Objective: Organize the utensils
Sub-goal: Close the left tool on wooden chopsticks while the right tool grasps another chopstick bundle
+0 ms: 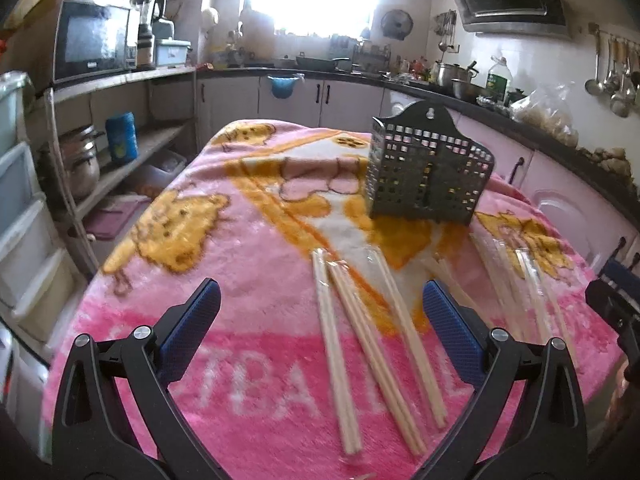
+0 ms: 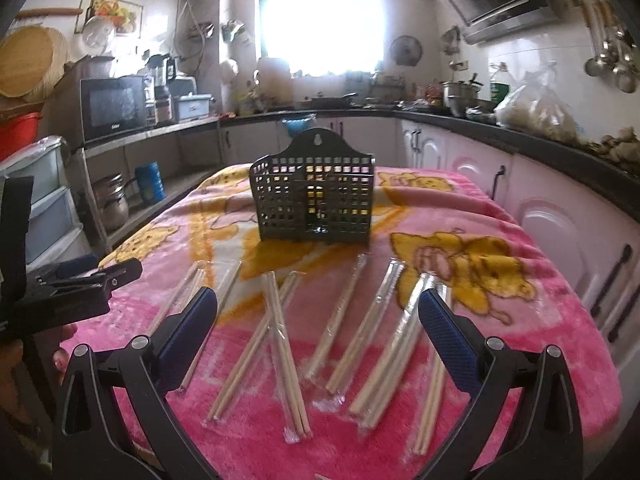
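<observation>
Several pairs of wooden chopsticks in clear wrappers (image 2: pixel 352 328) lie spread across a pink blanket-covered table (image 2: pixel 540 320); they also show in the left wrist view (image 1: pixel 376 344). A black perforated utensil holder (image 2: pixel 314 200) stands upright behind them, also in the left wrist view (image 1: pixel 428 168). My left gripper (image 1: pixel 320 300) is open and empty above the near chopsticks. My right gripper (image 2: pixel 318 304) is open and empty above the middle pairs. The left gripper also shows at the left edge of the right wrist view (image 2: pixel 80 284).
Kitchen counters (image 2: pixel 520 136) with pots and bags run along the back and right. White cabinets (image 2: pixel 560 216) stand close to the table's right edge. A shelf with a microwave (image 1: pixel 92 40) and pots stands at the left.
</observation>
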A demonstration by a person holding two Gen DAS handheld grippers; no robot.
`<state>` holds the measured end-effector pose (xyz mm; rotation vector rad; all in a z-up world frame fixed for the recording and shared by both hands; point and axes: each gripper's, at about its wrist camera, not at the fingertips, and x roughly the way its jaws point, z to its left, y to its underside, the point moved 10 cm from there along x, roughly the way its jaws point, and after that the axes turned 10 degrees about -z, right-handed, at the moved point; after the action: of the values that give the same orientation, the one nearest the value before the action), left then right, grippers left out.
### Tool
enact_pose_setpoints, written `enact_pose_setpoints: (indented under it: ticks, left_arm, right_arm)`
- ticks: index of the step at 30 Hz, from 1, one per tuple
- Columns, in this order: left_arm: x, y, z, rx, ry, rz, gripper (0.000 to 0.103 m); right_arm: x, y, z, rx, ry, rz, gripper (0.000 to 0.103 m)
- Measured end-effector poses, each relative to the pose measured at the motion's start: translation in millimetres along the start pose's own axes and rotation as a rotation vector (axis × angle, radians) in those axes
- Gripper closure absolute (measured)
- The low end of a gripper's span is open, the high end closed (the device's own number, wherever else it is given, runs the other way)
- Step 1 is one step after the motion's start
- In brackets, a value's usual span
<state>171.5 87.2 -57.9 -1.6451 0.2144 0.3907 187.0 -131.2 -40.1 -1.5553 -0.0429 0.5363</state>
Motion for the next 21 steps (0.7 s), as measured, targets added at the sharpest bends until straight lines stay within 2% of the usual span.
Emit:
enact_pose_setpoints:
  ticks: [5,8,15,16,17,21]
  left_arm:
    - [10.5,-8.1,8.7,-0.003,0.009,0.007,0.010]
    - [25.1,-3.2,6.7,-0.014,0.076,0.061,0.010]
    - [53.6,14.5,7.5,-0.037,0.135,0.166,0.011]
    - [57.8,17.0,8.9,-0.034,0.131,0.182,0.011]
    - [61.5,20.2,11.0,-0.033,0.124,0.203,0.015]
    - [74.5,35.3,19.1,-0.049,0.131,0.279,0.034]
  right_arm:
    - [25.0,3.3,7.5,-0.027,-0.044,0.070,0.005]
    - [42.4,11.0,14.0,-0.055,-0.066,0.127,0.005]
    - [84.9,29.1,27.3,-0.102,-0.105,0.231,0.007]
    - [89.8,30.6,28.1,-0.102,-0.107,0.243,0.011]
    - [96.4,33.5,28.6,-0.099,-0.113,0.261,0.020]
    - [115.1,38.0,34.9,-0.097,-0.153,0.293,0.028]
